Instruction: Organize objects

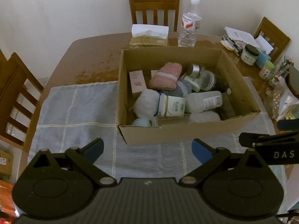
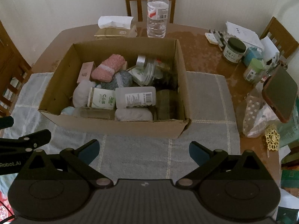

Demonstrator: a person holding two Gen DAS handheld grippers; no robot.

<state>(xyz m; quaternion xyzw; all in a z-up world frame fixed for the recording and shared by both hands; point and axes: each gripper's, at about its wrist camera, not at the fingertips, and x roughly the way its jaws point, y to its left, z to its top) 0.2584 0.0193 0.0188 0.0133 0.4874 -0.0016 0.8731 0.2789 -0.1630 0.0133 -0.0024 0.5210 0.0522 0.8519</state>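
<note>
Left gripper (image 1: 147, 149) and right gripper (image 2: 143, 151): jaws spread, empty, hovering over grey cloth (image 2: 142, 155) short of cardboard box (image 2: 115, 125). Box jumbled: pink sock (image 2: 109, 67), bottle (image 2: 135, 97) on side. You can't tell packed or unpacking; keep clear of box wall.

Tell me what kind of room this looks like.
Probably a home dining area: a brown wooden dining table with slatted wooden chairs around it, holding a tissue box, a clear plastic water bottle and an open cardboard box of household odds and ends.
</note>
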